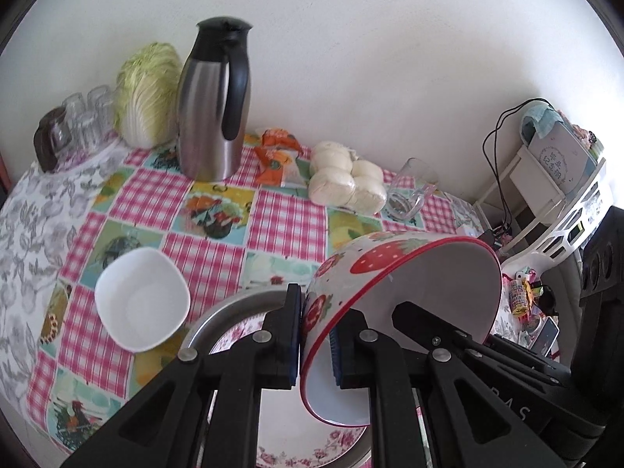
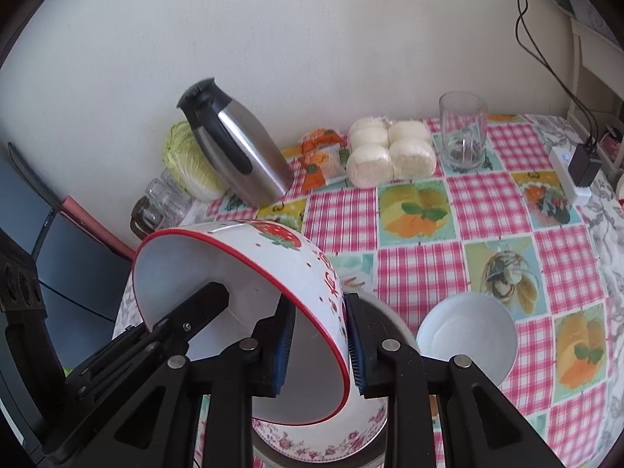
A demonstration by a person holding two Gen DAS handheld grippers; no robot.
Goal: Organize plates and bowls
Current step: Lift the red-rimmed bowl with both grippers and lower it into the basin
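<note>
A strawberry-patterned bowl (image 1: 366,261) with a red rim hangs tilted on its side above a floral plate (image 1: 312,456), which lies in a metal dish (image 1: 218,312). My left gripper (image 1: 316,347) is shut on the bowl's rim, one pad inside and one outside. On the opposite side of the rim my right gripper (image 2: 321,351) is shut on the same strawberry bowl (image 2: 241,273), over the floral plate (image 2: 312,444). A small white bowl (image 1: 142,300) stands on the checked cloth beside the plates, and the right wrist view shows this white bowl (image 2: 468,331) too.
Along the wall stand a steel thermos jug (image 1: 212,117), a cabbage (image 1: 150,93), several glasses (image 1: 84,117), snack packets (image 1: 279,160), bagged white buns (image 1: 345,183) and a glass mug (image 1: 409,191). A white shelf (image 1: 546,179) and a power strip (image 2: 569,179) lie at the right.
</note>
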